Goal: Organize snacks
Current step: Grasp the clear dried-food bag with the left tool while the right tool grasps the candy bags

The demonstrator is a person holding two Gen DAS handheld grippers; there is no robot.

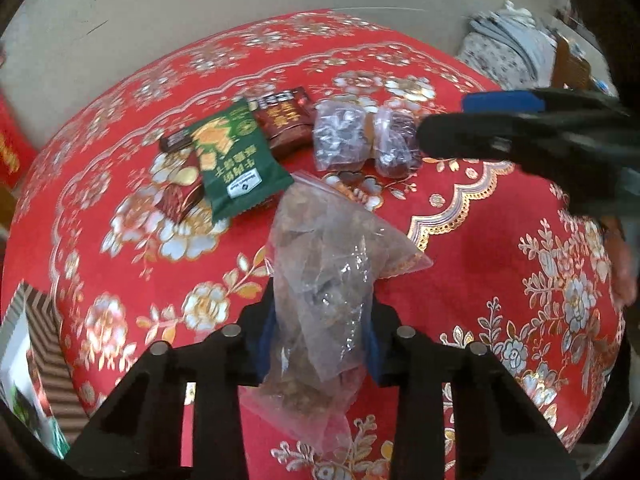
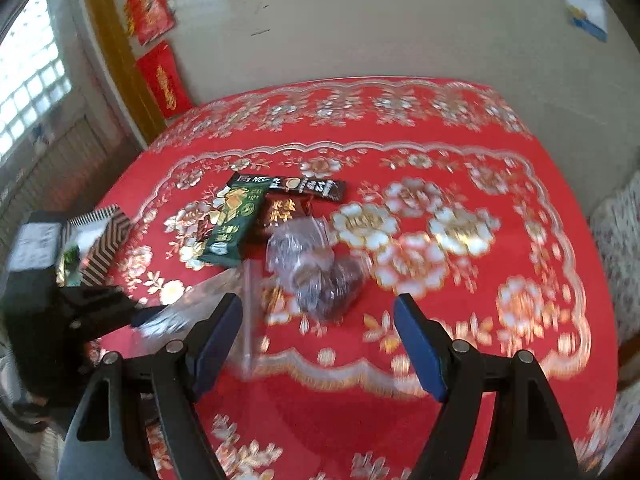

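- The left gripper (image 1: 320, 344) was squeezed tight on a clear bag of brown snacks (image 1: 320, 264). The bag stuck out past its fingers, over the red flowered tablecloth (image 1: 480, 248).
- The right gripper (image 2: 320, 340) had its blue-padded fingers (image 2: 420, 352) spread wide apart. Nothing was between them.
- A green snack packet (image 1: 228, 160) lay farther back on the cloth, partly on top of a dark red packet (image 1: 180, 196).
- A brown packet (image 1: 284, 120) lay just beside the green one.
- Two small clear bags of dark snacks (image 1: 340, 140) sat next to the brown packet, near the tip of the right gripper.
- A long dark coffee stick pack (image 2: 304, 188) lay behind the packets.
- A striped box (image 2: 100, 240) stood at the table's left edge.
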